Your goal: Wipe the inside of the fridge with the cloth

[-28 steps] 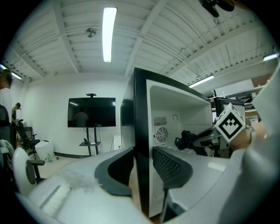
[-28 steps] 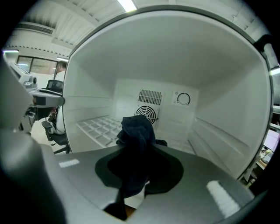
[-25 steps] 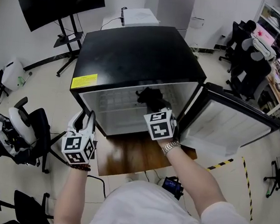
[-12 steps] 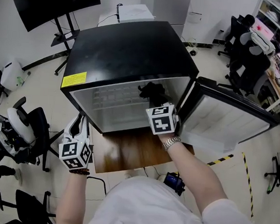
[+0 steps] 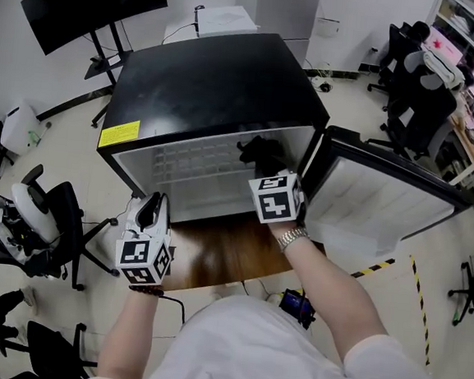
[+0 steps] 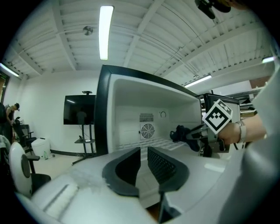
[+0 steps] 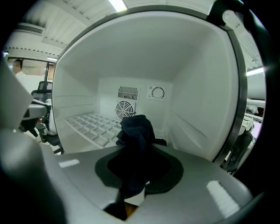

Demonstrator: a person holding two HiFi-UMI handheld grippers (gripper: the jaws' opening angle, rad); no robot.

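The right claw [image 7: 139, 148] holds the cloth [image 7: 138, 127], seemingly soft and light, by its bunched middle, just inside the fridge [image 5: 213, 83] opening. The left claw [image 6: 144, 154], empty outside the fridge, has just been closing to a narrow gap.

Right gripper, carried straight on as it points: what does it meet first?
Its cloth would likely touch the back wall by the fan first, or the shelf's rear; depth is unclear.

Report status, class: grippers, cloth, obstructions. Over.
Left gripper empty, jaws just been closing, outside fridge. Right gripper shut on cloth at fridge opening. Door open; nothing in the way.
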